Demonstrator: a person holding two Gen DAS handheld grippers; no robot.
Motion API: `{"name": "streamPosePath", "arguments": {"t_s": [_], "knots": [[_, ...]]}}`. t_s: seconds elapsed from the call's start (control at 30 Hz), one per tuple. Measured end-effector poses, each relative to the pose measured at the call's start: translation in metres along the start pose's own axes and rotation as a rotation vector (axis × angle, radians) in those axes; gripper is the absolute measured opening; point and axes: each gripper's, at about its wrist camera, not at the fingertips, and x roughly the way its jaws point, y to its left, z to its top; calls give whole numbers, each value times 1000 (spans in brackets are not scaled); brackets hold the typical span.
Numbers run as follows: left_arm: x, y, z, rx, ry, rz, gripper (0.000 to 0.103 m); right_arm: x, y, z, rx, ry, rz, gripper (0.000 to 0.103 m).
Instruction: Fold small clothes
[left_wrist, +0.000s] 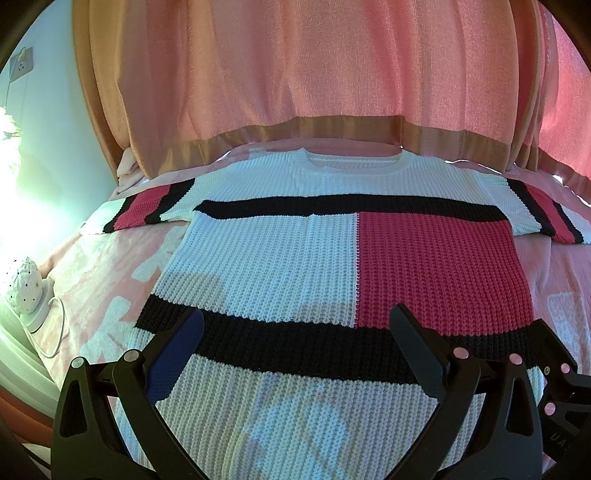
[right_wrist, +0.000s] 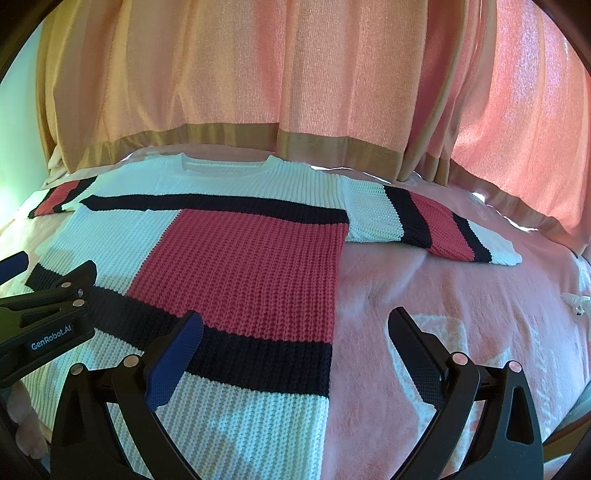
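Both our grippers, left gripper and right gripper, hovered jaws apart over the flat sweater; nothing folded yet, so we figured a sleeve needed grabbing next.

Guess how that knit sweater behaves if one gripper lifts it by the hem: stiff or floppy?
Likely floppy: the sweater lies flat and follows the bedspread, so a lifted hem would probably drape and drag the rest. The chunky knit suggests some weight and grip, not slipperiness. Both the left gripper and right gripper are open, holding nothing.
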Motion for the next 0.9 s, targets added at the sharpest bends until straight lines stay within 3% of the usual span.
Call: {"name": "streamPosePath", "arguments": {"t_s": [0.9], "knots": [[0,0,-1,7,-5,9,98,2,-1,2,8,-5,2,98]]}}
